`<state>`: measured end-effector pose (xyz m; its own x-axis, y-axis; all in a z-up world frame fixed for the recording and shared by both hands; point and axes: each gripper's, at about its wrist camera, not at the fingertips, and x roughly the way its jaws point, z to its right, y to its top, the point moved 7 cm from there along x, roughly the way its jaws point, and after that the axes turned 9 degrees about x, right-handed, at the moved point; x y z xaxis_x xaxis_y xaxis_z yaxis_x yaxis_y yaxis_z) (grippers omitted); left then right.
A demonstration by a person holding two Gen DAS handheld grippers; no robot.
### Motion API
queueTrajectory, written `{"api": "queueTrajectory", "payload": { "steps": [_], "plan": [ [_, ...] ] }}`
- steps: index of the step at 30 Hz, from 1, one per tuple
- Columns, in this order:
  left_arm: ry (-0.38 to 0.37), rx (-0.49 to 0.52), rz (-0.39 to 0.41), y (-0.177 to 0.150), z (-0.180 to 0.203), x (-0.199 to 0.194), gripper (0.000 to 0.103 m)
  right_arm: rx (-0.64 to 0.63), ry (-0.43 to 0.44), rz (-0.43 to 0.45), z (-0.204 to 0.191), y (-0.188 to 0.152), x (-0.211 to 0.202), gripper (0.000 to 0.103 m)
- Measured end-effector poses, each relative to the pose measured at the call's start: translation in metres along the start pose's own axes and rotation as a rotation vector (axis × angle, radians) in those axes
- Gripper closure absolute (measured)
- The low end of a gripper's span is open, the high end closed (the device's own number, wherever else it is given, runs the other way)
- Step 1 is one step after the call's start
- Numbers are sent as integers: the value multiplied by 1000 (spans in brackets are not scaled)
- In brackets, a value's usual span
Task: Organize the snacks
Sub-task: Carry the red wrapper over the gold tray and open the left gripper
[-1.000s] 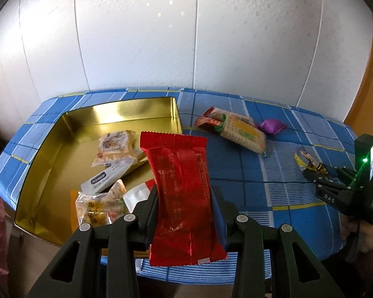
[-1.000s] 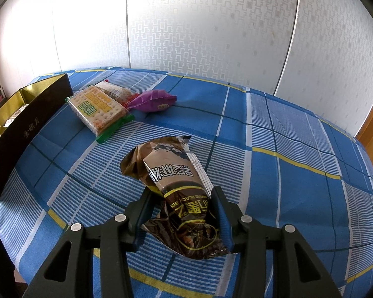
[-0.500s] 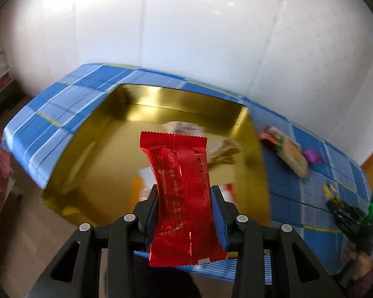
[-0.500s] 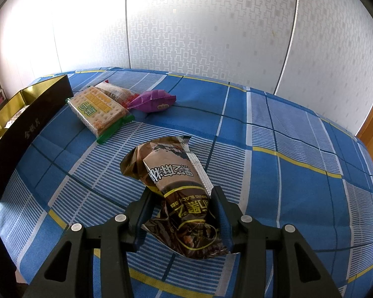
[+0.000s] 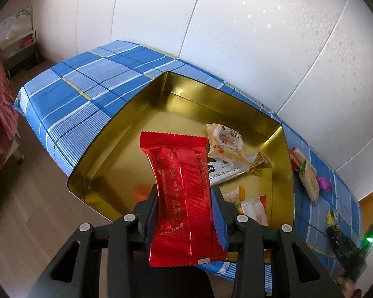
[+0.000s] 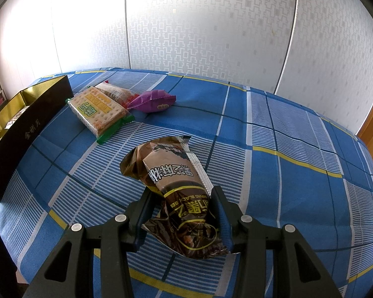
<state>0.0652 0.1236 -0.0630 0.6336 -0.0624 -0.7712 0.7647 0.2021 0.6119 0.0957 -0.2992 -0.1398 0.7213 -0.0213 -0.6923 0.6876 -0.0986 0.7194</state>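
Carrying a red foil packet (image 5: 184,193) over the gold tin (image 5: 126,134) on my left gripper (image 5: 185,213).
Light, crinkly and slick, it's pinched mid-length; my right gripper (image 6: 184,211) clamps the soft brown sesame packet (image 6: 179,193) on the blue tablecloth (image 6: 298,186), where loose film could slip, so I'd grip the filled middle.

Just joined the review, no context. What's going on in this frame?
A person is sorting snacks into a gold tin on a blue checked tablecloth, a claw in each hand. The left claw grips a red packet above the tin, which already holds several snacks. The right claw grips a brown packet low over the cloth. A cracker pack and a purple packet lie on the cloth beside the tin, not yet sorted.
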Motion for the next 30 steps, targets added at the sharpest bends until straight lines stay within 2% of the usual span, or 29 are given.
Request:
{"api": "queueTrajectory", "payload": {
  "steps": [13,22,26,30],
  "plan": [
    [2,-22,7,18,-11,6,64,0,1,0,0,0,0,56],
    [37,28,40,50,-3,23,64,-1,1,0,0,0,0,56],
    [52,44,8,62,0,52,62,-1,2,0,0,0,0,56],
    [66,41,-51,57,2,76,56,0,2,0,0,0,0,56]
  ]
}}
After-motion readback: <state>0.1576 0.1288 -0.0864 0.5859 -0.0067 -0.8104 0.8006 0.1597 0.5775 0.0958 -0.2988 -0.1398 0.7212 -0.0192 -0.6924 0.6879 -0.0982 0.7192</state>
